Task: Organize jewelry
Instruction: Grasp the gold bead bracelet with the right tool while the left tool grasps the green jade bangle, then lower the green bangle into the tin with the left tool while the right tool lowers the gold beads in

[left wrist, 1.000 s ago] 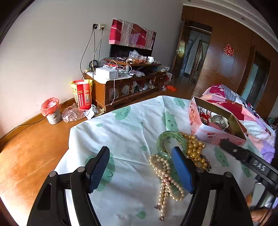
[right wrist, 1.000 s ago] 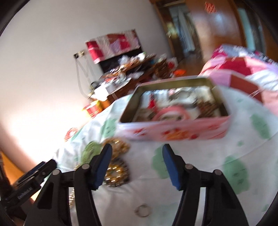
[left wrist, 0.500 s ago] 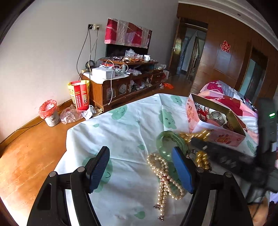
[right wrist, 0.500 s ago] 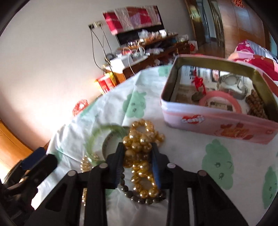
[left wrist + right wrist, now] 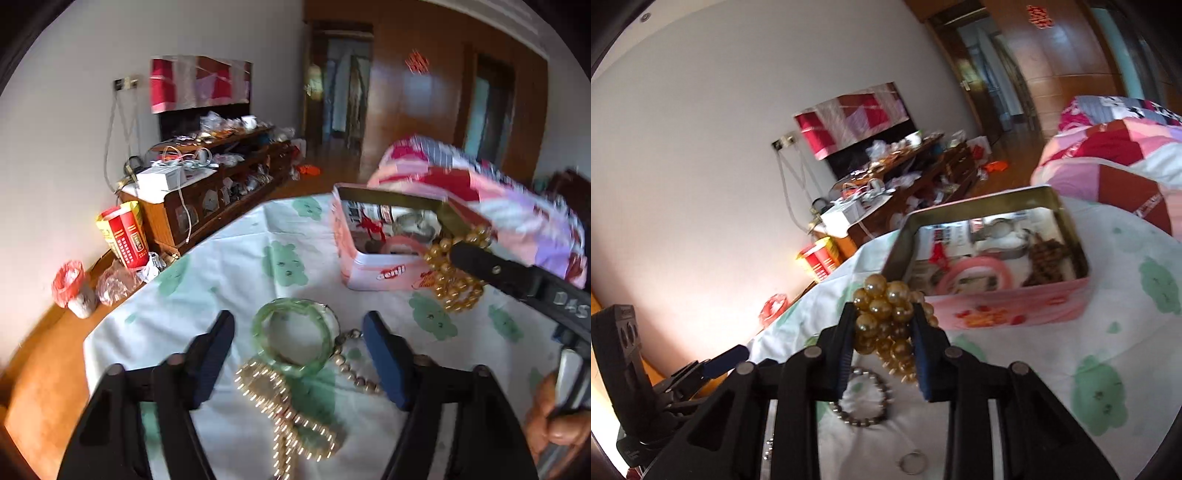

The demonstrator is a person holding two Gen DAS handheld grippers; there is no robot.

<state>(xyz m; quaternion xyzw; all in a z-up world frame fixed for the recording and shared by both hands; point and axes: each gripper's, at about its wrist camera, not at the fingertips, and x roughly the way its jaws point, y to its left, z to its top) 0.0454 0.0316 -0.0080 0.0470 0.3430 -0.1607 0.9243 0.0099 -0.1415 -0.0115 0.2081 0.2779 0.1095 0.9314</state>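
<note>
Tablecloth [image 5: 236,266] serves as the sorting surface, with the open pink tin [image 5: 1004,310] set at its far side so jewelry can be dropped in. Green bangle [image 5: 291,336] and pearl strand [image 5: 284,406] lie waiting between the spread, empty fingers of the left gripper [image 5: 299,354]. Right gripper [image 5: 884,332] pinches the gold bead necklace [image 5: 886,314], lifted clear just short of the tin.

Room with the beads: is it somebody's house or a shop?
Most likely somebody's home. A cluttered wooden cabinet stands by the wall, a patchwork quilt lies beyond the table, and a wooden door leads out of the room.
</note>
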